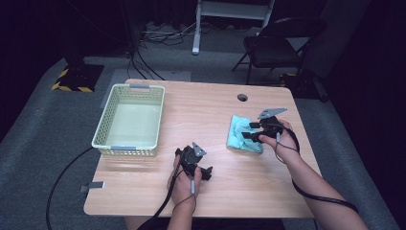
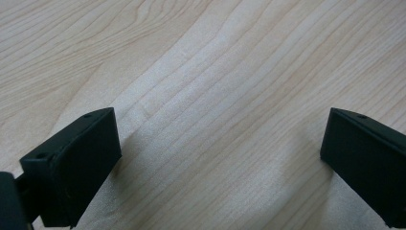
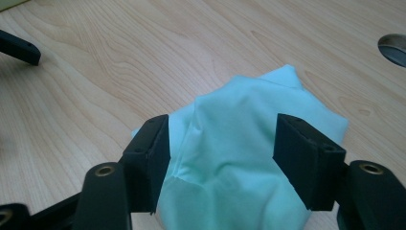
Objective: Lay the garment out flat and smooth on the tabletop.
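A teal cloth point(image 1: 239, 134) lies bunched on the right part of the wooden table point(image 1: 201, 110). My right gripper point(image 1: 252, 132) is down on it. In the right gripper view the cloth point(image 3: 239, 143) rises in a creased mound, and the right gripper point(image 3: 222, 139) is shut on it, both jaws pressing its sides. My left gripper point(image 1: 194, 163) rests near the table's front middle, apart from the cloth. In the left gripper view the left gripper point(image 2: 220, 139) is wide open over bare wood.
A pale green plastic basket point(image 1: 103, 129) stands on the table's left side and looks empty. A round cable hole point(image 1: 242, 97) sits near the far edge. A black chair point(image 1: 277, 43) stands behind the table.
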Motion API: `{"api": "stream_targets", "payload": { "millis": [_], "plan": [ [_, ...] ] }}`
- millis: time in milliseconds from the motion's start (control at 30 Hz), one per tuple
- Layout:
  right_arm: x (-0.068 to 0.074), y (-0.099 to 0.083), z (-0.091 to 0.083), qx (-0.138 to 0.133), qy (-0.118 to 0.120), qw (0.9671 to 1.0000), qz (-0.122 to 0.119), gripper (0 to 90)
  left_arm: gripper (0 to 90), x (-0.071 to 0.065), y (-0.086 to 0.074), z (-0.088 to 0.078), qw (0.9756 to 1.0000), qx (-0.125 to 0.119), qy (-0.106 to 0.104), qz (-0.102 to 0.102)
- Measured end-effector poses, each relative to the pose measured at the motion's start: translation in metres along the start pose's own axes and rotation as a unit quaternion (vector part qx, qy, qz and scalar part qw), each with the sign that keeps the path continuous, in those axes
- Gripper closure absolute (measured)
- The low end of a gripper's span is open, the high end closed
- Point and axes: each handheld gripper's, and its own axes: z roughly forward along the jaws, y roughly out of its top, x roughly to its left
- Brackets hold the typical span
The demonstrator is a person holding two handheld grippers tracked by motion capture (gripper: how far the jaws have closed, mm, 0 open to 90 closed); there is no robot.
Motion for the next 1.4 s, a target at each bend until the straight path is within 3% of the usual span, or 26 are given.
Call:
{"api": "stream_targets", "payload": {
  "millis": [400, 533, 567, 600, 633, 667, 700, 733, 1033, 1133, 1367, 1400],
  "plan": [
    [0.004, 0.009, 0.02, 0.019, -0.007, 0.9997, -0.012, 38.4, 0.3, 0.0, 0.0, 0.0, 1.0, 0.0, 0.0, 0.0],
    [0.005, 0.01, 0.031, 0.036, -0.005, 0.9992, -0.016, 44.1, 0.2, 0.0, 0.0, 0.0, 1.0, 0.0, 0.0, 0.0],
    [0.005, 0.01, 0.037, 0.05, -0.012, 0.9985, -0.02, 53.4, 0.3, 0.0, 0.0, 0.0, 1.0, 0.0, 0.0, 0.0],
    [0.005, 0.01, 0.037, 0.05, -0.012, 0.9985, -0.02, 53.4, 0.3, 0.0, 0.0, 0.0, 1.0, 0.0, 0.0, 0.0],
    [0.002, 0.01, 0.04, 0.058, -0.019, 0.9979, -0.021, 68.1, 0.3, 0.0, 0.0, 0.0, 1.0, 0.0, 0.0, 0.0],
    [0.002, 0.01, 0.04, 0.058, -0.019, 0.9979, -0.021, 68.1, 0.3, 0.0, 0.0, 0.0, 1.0, 0.0, 0.0, 0.0],
    [-0.002, 0.01, 0.039, 0.062, -0.022, 0.9976, -0.021, 83.4, 0.3, 0.0, 0.0, 0.0, 1.0, 0.0, 0.0, 0.0],
    [-0.004, 0.01, 0.036, 0.06, -0.02, 0.9979, -0.016, 86.5, 0.3, 0.0, 0.0, 0.0, 1.0, 0.0, 0.0, -0.001],
    [-0.014, 0.009, 0.011, 0.034, -0.028, 0.9989, -0.013, 87.4, 0.3, 0.0, 0.0, 0.0, 1.0, 0.0, 0.001, 0.0],
    [-0.024, 0.01, -0.003, 0.026, -0.036, 0.9989, -0.01, 87.3, 0.3, 0.0, 0.0, 0.0, 1.0, 0.0, 0.0, 0.0],
    [-0.024, 0.01, -0.003, 0.026, -0.036, 0.9989, -0.01, 87.3, 0.3, 0.0, 0.0, 0.0, 1.0, 0.001, -0.001, 0.0],
    [-0.051, 0.001, -0.02, 0.015, -0.035, 0.999, 0.025, 87.3, 0.3, 0.0, 0.0, 0.0, 1.0, 0.001, -0.001, 0.001]
  ]
}}
